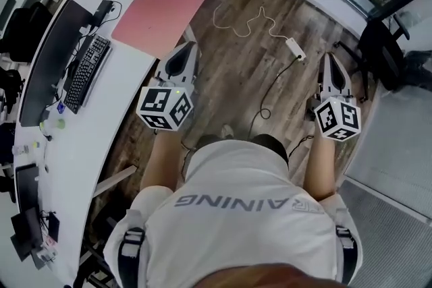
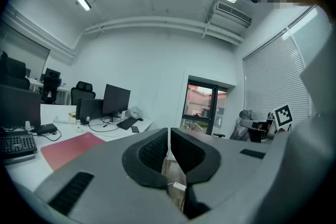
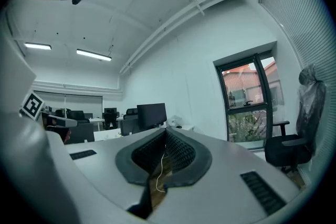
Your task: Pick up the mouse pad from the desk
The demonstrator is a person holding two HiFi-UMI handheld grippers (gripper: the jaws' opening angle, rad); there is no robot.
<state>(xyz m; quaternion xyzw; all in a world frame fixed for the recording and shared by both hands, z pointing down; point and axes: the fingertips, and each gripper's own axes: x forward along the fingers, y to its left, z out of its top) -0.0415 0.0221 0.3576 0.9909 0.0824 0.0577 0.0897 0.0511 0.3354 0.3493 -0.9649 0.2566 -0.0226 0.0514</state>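
The mouse pad (image 1: 162,15), a flat pink-red rectangle, lies at a slant on the white curved desk (image 1: 94,145), with its near edge close along the desk's rim on the floor side. The keyboard (image 1: 88,72) and a dark monitor (image 1: 50,61) sit to its left, clear of it. In the left gripper view the pad (image 2: 71,147) shows low at the left, off to the side of the fingers. The left gripper (image 1: 188,48) is held over the wooden floor (image 1: 236,71), just short of the pad's nearest corner, its fingers pressed together with nothing between them. The right gripper (image 1: 329,59) is well apart to the right, near a white power strip (image 1: 295,47) on the floor, its fingers likewise pressed together and empty. Neither touches the pad, so the pickup has not begun. The pad looks thin, light and floppy, probably with a grippy underside that clings to the desk, so it should bend rather than lift like a board. The best hold, I judge, is the corner or edge nearest the rim: spread the fingers, slip one under that edge and pinch the sheet. Held at one corner alone it will likely droop, so a second pinch further along would keep it flatter.
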